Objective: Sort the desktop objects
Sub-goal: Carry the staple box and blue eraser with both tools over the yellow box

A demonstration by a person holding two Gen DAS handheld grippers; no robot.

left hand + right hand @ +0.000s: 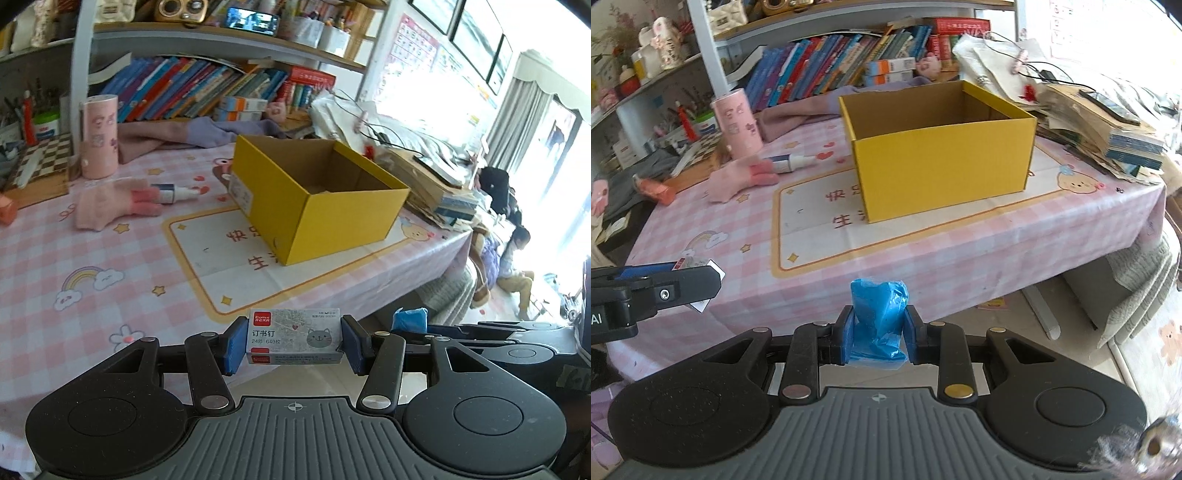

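My left gripper (293, 341) is shut on a small grey staples box (293, 334) with a cat picture, held at the table's front edge. My right gripper (879, 338) is shut on a crumpled blue plastic bag roll (879, 319), also off the front edge. An open yellow cardboard box (317, 199) stands on the table ahead; it also shows in the right wrist view (942, 166). A pink glove (110, 205) and a glue tube (173, 192) lie to the box's left. The left gripper appears at the left of the right wrist view (698, 284).
A pink cylinder (99, 136) stands at the back left beside a chessboard (44, 158). Purple cloth (207, 133) and books line the back. A stack of papers and books (436, 177) sits right of the box. The table's edge (997, 266) drops to the floor.
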